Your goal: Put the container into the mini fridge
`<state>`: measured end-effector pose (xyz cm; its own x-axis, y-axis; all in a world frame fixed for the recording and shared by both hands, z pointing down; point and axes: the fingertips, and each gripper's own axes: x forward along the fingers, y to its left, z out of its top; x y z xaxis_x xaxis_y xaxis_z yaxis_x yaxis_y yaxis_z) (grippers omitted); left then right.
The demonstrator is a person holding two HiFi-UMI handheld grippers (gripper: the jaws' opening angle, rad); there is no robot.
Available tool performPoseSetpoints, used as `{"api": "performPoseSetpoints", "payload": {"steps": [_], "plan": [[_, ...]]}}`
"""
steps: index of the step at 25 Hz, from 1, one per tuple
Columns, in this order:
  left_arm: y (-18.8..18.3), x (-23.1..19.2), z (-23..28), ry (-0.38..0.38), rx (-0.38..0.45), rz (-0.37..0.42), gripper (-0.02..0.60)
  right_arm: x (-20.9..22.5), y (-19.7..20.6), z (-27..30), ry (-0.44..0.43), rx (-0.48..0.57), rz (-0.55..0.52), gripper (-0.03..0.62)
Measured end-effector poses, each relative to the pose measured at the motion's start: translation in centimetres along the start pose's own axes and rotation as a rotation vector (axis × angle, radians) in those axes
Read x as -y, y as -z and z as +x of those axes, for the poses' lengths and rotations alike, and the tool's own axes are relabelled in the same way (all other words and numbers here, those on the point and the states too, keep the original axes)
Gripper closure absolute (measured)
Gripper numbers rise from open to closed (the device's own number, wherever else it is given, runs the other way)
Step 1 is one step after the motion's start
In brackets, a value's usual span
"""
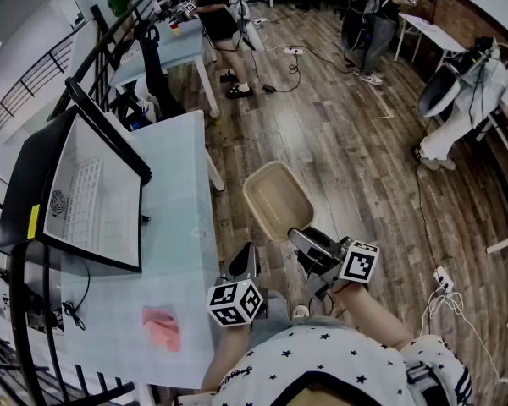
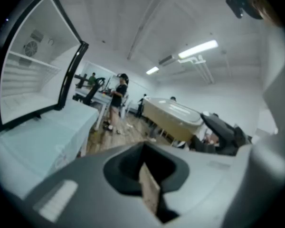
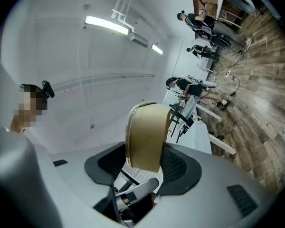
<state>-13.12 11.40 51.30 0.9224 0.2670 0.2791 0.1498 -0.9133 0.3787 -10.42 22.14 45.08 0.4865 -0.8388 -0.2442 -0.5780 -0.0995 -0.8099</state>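
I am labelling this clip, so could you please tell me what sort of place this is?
Probably an indoor lab or workroom: people stand at tables on a wood floor, cables trail across it, and a mini fridge stands open on the near table.

Tabletop (image 1: 178,227) w/ pale blue cover: pink crumpled item (image 1: 161,326) near its front edge, cloth or paper, can't tell. Wood-plank floor (image 1: 356,159): white power strip (image 1: 293,51) + cables at far end, 2nd power strip (image 1: 444,279) by the right edge. Pale blue table (image 1: 173,51) further back; person in black (image 1: 216,11) stands at its right edge, person in green top (image 1: 118,1) beyond. Person in grey trousers (image 1: 374,24) beside white table (image 1: 432,34). Black railing (image 1: 30,104) along left. Ceiling strip lights (image 2: 197,49) on.
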Motion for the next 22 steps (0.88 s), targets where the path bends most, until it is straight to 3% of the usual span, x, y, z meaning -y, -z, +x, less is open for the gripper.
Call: {"api": "performPoseSetpoints", "payload": {"steps": [13,22], "plan": [[2.8,3.7,-3.0,0.019,-0.013,0.001,0.575,-2.4,0.8,-4.8,-0.010,0.015,-0.020,0.367],[3.0,4.0,-3.3,0.008,0.014,-0.011,0.575,-2.5,1.1,-5.3,-0.015,0.008,-0.026,0.367]]}}
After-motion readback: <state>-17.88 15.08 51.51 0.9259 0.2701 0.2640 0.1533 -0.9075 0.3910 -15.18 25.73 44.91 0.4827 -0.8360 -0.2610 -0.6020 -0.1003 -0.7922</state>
